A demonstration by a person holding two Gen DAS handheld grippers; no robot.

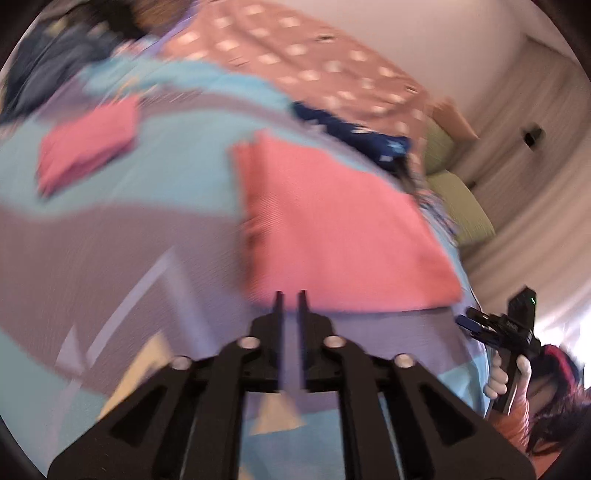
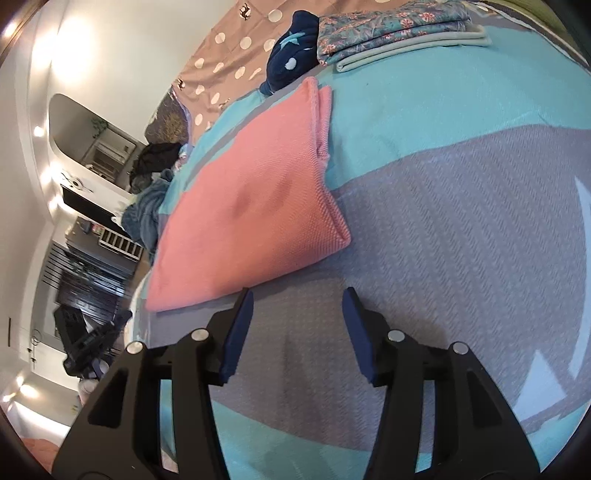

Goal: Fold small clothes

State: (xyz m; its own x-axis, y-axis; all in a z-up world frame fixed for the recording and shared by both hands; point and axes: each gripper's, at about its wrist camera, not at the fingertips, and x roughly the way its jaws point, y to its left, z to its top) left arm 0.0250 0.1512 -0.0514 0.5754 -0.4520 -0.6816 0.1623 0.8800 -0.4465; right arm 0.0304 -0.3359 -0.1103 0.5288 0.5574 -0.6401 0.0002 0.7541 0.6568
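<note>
A folded pink knit cloth [image 1: 332, 221] [image 2: 251, 206] lies flat on the turquoise and grey bed cover [image 1: 110, 229] [image 2: 461, 221]. The left wrist view is blurred. My left gripper [image 1: 290, 300] stands at the cloth's near edge, its fingers a narrow slit apart with nothing between them. My right gripper [image 2: 297, 301] hovers just off the cloth's near right side, open, with only bed cover showing between its blue pads [image 2: 236, 332]. The right gripper [image 1: 509, 325] also shows in the left wrist view, held by a hand.
A second folded pink piece [image 1: 85, 147] lies further left. A navy starred garment [image 2: 291, 48] [image 1: 351, 133] and a stack of folded floral clothes [image 2: 388, 33] sit behind. A pink spotted blanket [image 1: 295, 48], green pillows [image 1: 458, 199] and the bed's edge lie beyond.
</note>
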